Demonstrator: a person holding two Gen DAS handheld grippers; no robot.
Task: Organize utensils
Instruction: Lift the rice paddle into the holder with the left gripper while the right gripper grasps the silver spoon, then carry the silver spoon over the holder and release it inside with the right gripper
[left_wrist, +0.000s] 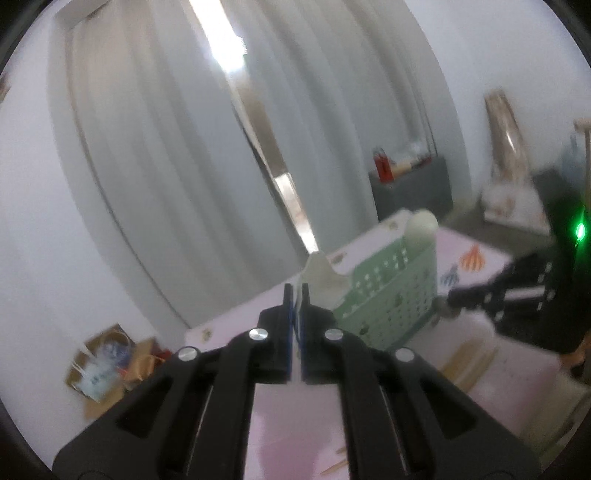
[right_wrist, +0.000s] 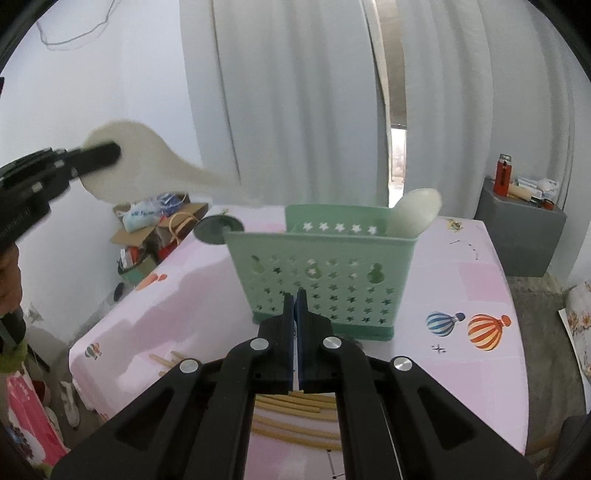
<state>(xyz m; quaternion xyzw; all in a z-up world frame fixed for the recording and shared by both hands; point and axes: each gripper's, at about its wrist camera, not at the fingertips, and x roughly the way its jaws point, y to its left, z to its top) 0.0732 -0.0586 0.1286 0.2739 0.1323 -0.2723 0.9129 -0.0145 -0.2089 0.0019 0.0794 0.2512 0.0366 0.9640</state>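
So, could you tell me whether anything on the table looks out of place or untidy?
Yes: the chopsticks lie loose and uneven on the tablecloth in front of the green basket, not in it. One white spoon already stands inside; nothing looks spilled or damaged.

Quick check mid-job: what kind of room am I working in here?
Likely a home room, not a kitchen: pink balloon-print tablecloth, white curtains, cluttered cardboard box on the floor.

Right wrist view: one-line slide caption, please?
Left gripper carries a white plastic spoon above the pink table; another stands in the green perforated basket.
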